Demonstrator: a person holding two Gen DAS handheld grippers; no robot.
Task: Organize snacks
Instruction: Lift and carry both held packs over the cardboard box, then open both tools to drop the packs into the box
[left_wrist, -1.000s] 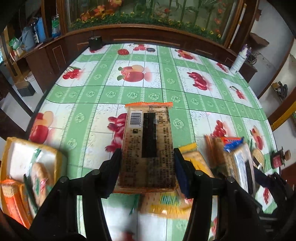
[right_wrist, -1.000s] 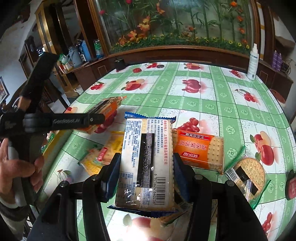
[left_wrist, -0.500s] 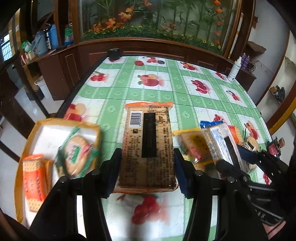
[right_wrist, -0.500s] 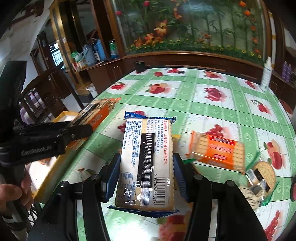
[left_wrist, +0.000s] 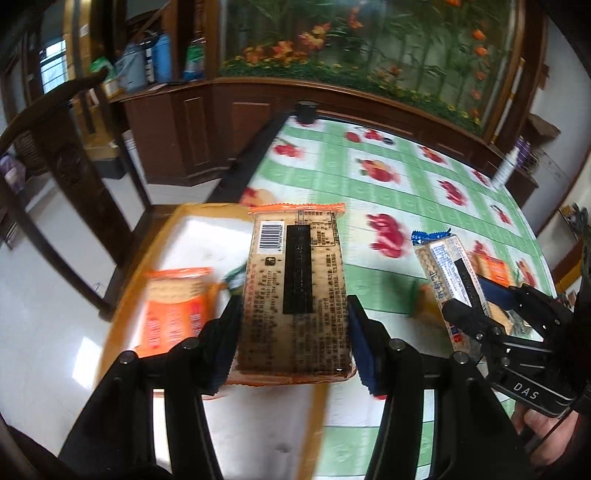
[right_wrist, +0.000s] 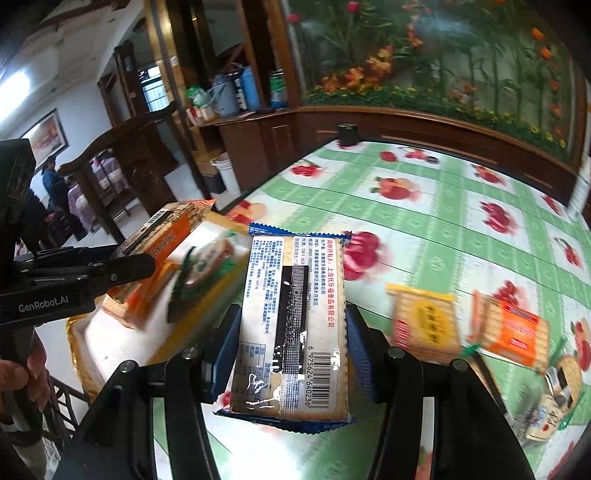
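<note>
The left gripper (left_wrist: 293, 334) is clamping an orange-edged cracker pack (left_wrist: 295, 291) above the tray (left_wrist: 162, 236) for unloading. At three o'clock, the right gripper (right_wrist: 290, 354) is gripping a blue-edged pack (right_wrist: 291, 325), apparently queued for the same tray.

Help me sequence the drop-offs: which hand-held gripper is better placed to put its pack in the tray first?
Left. The left hand-held gripper holds its orange pack over the tray, while the right hand-held gripper holds the blue pack over the tablecloth beside it.

Table (right_wrist: 424, 221) with green-checked fruit-print cloth. Directly on it: yellow-rimmed white tray (right_wrist: 79, 354) at left edge, yellow cracker pack (right_wrist: 421, 325), orange cracker pack (right_wrist: 513, 332), round cracker pack (right_wrist: 561, 384), black cup (right_wrist: 348, 133) at far edge.
</note>
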